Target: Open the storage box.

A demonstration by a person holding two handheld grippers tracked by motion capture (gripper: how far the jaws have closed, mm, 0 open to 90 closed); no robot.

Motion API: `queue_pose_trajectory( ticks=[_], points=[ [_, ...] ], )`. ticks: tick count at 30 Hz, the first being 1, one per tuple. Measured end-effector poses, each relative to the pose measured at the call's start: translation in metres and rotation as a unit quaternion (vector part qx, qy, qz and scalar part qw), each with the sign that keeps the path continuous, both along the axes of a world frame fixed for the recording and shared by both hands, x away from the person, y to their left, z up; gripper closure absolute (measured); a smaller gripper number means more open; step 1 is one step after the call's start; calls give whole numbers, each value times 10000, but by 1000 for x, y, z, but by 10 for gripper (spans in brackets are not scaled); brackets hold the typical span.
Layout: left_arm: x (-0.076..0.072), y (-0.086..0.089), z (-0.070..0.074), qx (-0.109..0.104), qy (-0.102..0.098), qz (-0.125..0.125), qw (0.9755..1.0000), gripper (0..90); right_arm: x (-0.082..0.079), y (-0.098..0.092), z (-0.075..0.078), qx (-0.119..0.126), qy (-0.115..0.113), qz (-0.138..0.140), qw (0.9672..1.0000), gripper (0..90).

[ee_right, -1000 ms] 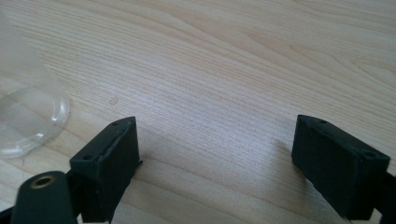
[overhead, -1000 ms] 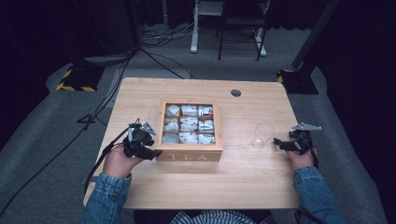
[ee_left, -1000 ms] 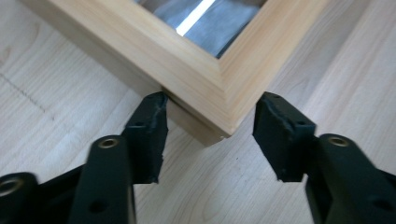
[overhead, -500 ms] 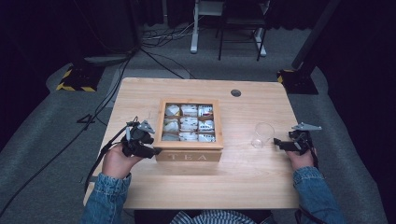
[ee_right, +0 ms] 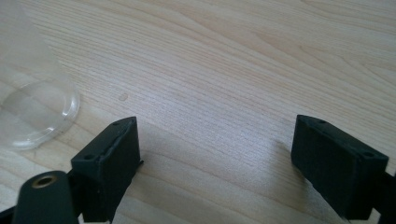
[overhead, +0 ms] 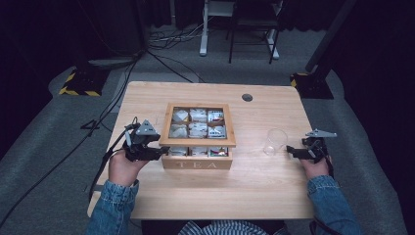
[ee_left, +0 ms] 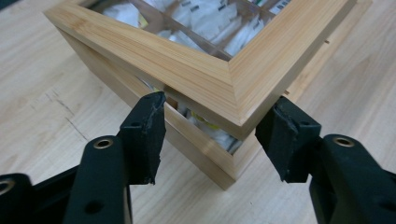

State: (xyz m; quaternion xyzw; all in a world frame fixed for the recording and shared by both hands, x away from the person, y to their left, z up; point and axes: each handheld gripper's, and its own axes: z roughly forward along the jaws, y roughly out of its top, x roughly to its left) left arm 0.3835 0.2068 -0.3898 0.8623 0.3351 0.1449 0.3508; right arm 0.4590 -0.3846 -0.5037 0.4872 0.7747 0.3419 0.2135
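A wooden tea box [overhead: 197, 162] marked TEA stands mid-table, with several tea bags in its compartments. Its glass-paned lid [overhead: 198, 142] is tilted up at the front, leaving a gap over the box. My left gripper [overhead: 163, 152] is open at the box's front left corner. In the left gripper view the left gripper [ee_left: 219, 126] straddles the lid's corner [ee_left: 236, 100], and one fingertip [ee_left: 152, 109] sits at the gap under the lid's edge. My right gripper [overhead: 289, 151] is open and holds nothing, just right of a clear glass [overhead: 275, 141]. In the right gripper view the right gripper [ee_right: 217, 154] hovers over bare wood with the glass [ee_right: 32, 107] at the left.
The wooden table [overhead: 264, 196] has a round cable hole [overhead: 247, 97] near its far edge. Beyond it lie floor cables [overhead: 161, 58], chair legs [overhead: 254, 44] and yellow-black striped bases [overhead: 78, 88].
The lid's front edge has risen off the box, and tea bags now show beneath it. My left gripper shifted slightly at the corner. The right gripper has not moved.
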Motion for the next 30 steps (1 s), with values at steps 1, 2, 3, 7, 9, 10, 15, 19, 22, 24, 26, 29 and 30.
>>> queue_pose_trajectory(
  ticks=[1, 2, 3, 7, 9, 10, 15, 19, 22, 24, 26, 29, 30],
  points=[
    [0, -1, 1, 17, -49, 34, 10000, 430, 0, 0, 0, 0, 0, 0, 10000, 158],
    [0, -3, 2, 76, -151, 75, 9998, 412, -1, 0, 0, 2, 7, 21, 10000, 159],
    [0, -4, 3, 95, -221, 112, 9996, 409, -1, 0, 0, 0, -4, 26, 10000, 160],
    [3, -5, 7, 15, -407, 200, 9990, 382, -1, 0, 0, 0, -9, 35, 10000, 161],
    [4, -5, 9, -49, -523, 228, 9984, 376, -1, 0, 0, -2, -10, 36, 10000, 161],
    [4, -5, 9, -49, -523, 228, 9984, 374, -1, 1, 0, -2, -8, 34, 10000, 161],
    [8, -5, 17, -239, -839, 369, 9955, 361, -1, 1, 0, -15, -20, 34, 10000, 163],
    [10, -6, 23, -266, -1063, 455, 9929, 362, -2, 1, 0, -18, -21, 28, 10000, 164],
    [12, -5, 28, -382, -1176, 486, 9911, 383, -2, 1, 0, -24, -16, 23, 10000, 166],
    [14, -6, 31, -440, -1241, 501, 9900, 401, -2, 1, 0, -22, -16, 18, 10000, 165],
    [16, -6, 34, -466, -1269, 492, 9896, 423, -2, 1, 0, -23, -17, 17, 10000, 166],
    [22, -8, 38, -555, -1281, 569, 9886, 457, -2, 1, 0, -23, -17, 15, 10000, 165],
    [22, -8, 38, -555, -1281, 569, 9886, 459, -2, 1, 0, -23, -17, 15, 10000, 165]
  ],
)
